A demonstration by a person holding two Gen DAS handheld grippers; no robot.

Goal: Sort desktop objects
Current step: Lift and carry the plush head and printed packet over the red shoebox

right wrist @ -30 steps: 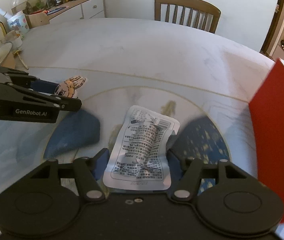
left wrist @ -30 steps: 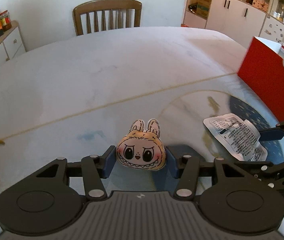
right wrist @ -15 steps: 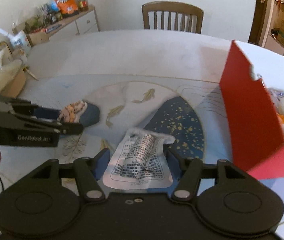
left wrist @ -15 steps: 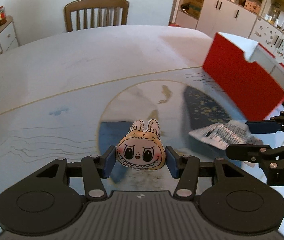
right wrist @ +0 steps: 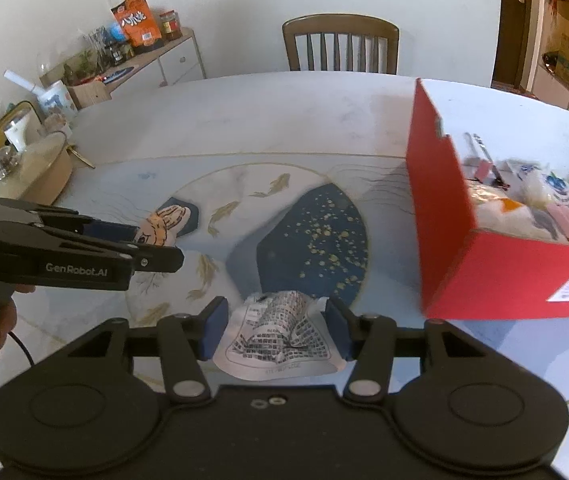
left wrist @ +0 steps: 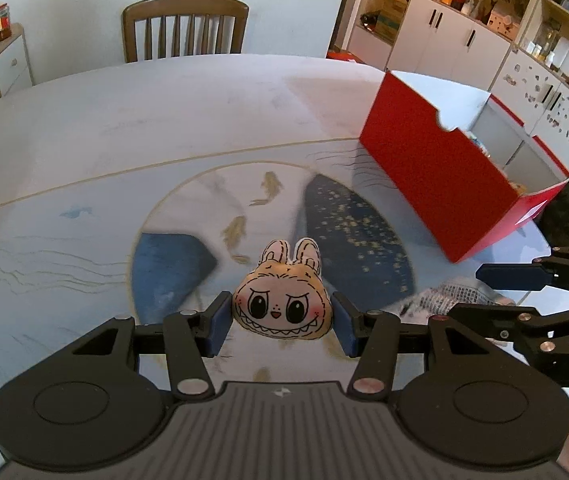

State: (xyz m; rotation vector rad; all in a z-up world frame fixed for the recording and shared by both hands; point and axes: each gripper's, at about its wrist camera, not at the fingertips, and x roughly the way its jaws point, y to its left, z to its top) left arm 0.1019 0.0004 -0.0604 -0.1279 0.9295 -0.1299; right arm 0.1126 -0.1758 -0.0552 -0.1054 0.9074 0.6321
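My left gripper (left wrist: 280,320) is shut on a small tan plush bunny head with a toothy grin (left wrist: 281,305) and holds it above the table. It also shows in the right wrist view (right wrist: 162,226). My right gripper (right wrist: 274,330) is shut on a white printed foil packet (right wrist: 280,340), crumpled between the pads, also lifted. The packet shows at the right of the left wrist view (left wrist: 448,294). An open red box (right wrist: 460,240) stands to the right with several items inside; it also shows in the left wrist view (left wrist: 440,172).
The round table (left wrist: 164,120) has a cloth with a blue fish pattern. A wooden chair (left wrist: 184,26) stands at the far side. A pot with a lid (right wrist: 32,168) and clutter sit at the table's left edge. A sideboard (right wrist: 156,56) holds snack bags and jars.
Both grippers have lifted and swung toward the red box with their objects held. The box has come into fuller view in both cameras.
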